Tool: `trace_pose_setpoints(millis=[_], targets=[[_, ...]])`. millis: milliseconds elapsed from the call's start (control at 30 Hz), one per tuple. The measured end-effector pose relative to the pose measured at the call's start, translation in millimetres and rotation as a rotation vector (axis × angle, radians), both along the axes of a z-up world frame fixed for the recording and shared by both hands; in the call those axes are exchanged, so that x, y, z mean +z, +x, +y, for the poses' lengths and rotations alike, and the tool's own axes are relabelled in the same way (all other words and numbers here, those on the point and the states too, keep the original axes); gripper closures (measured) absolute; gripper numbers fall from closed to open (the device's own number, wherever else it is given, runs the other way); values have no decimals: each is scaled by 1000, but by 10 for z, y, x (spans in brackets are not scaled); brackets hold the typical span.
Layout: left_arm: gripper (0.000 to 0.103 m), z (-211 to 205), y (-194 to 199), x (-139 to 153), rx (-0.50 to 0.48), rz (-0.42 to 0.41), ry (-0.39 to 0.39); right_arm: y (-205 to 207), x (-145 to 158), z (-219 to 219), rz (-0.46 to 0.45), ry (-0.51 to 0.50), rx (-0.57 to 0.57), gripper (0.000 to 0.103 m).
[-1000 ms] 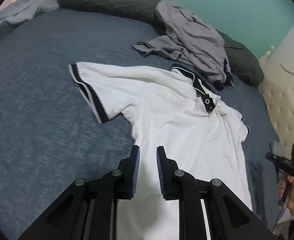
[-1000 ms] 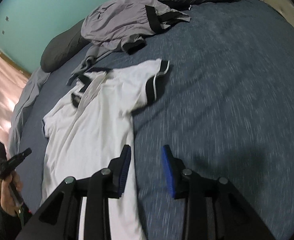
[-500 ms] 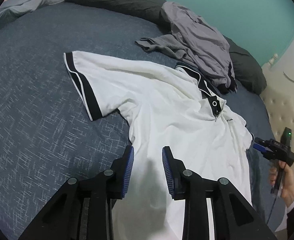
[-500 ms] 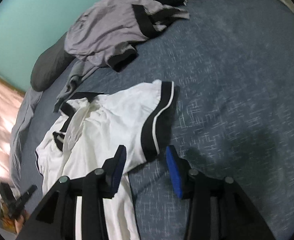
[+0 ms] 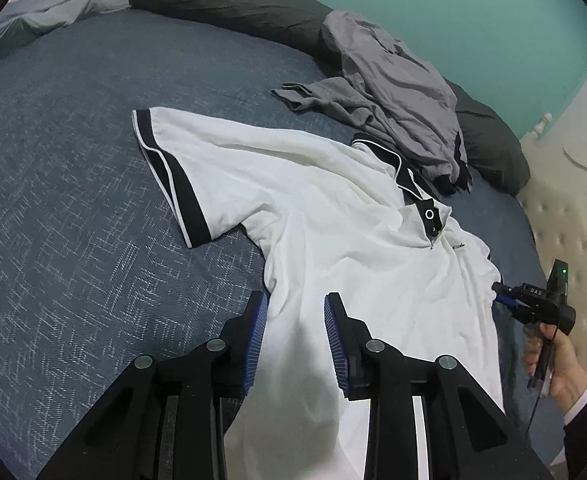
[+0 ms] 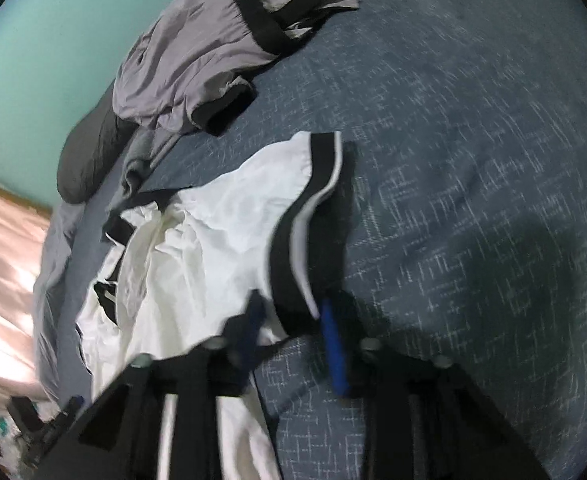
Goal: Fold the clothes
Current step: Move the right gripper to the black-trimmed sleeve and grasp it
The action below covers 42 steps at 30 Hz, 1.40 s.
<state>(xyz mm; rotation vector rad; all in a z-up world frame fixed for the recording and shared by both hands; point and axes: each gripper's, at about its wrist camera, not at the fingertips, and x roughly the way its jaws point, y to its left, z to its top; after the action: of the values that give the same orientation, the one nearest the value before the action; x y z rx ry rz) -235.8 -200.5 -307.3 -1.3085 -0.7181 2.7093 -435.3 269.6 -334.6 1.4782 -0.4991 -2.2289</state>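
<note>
My white short-sleeved polo shirt with black collar and cuffs (image 5: 333, 240) lies spread face-up on the dark blue woven bedspread (image 5: 73, 240), its collar end just beside a crumpled grey garment (image 5: 397, 92) that leans on the dark pillows; the near sleeve (image 6: 305, 216) sits right at my right claw.

My worry is the pinch on that sleeve; if the right claw (image 6: 289, 320) bites only the black cuff band, or catches the bedspread beneath it, the sleeve will drag or the cover will lift with it when I fold inward; the blur there also suggests I could miss the edge altogether. The grey garment may snag the collar if the shirt shifts.

My right claw is closing, the cuff's lower corner between its blue pads; I cannot tell whether they press it yet. My left claw (image 5: 295, 320) is partly spread over the shirt's lower body, its pads either side of the fabric, gripping nothing.
</note>
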Motion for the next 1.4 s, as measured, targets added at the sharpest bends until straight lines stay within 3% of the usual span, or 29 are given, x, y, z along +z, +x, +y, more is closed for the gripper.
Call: trace_pose_setpoints(millis=[233,567,700,900,1033,1200,1300,1400], targets=[[70,-27,-14,-1,3,5,11,-3,168,-158,74,82,11,95],[70,-114,-4,23,21,14,42,-92,651,-30,221,189,-21,99],[70,-138,-14,22,25,15,47,-117,558,139,204,222,-53,99],[70,-171,-34,-11,30,8,50,-142,110,236,87,220,-33,98],[70,-178,-42,-33,31,4,54,-140,-19,246,24,139,35,93],[70,-186,-39,-36,31,6,55,-151,157,440,98,74,-18,77],[70,-187,-39,-38,31,6,54,-249,280,543,146,1,-67,74],[70,-181,-45,-54,26,1,56,-434,329,486,145,19,-82,70]])
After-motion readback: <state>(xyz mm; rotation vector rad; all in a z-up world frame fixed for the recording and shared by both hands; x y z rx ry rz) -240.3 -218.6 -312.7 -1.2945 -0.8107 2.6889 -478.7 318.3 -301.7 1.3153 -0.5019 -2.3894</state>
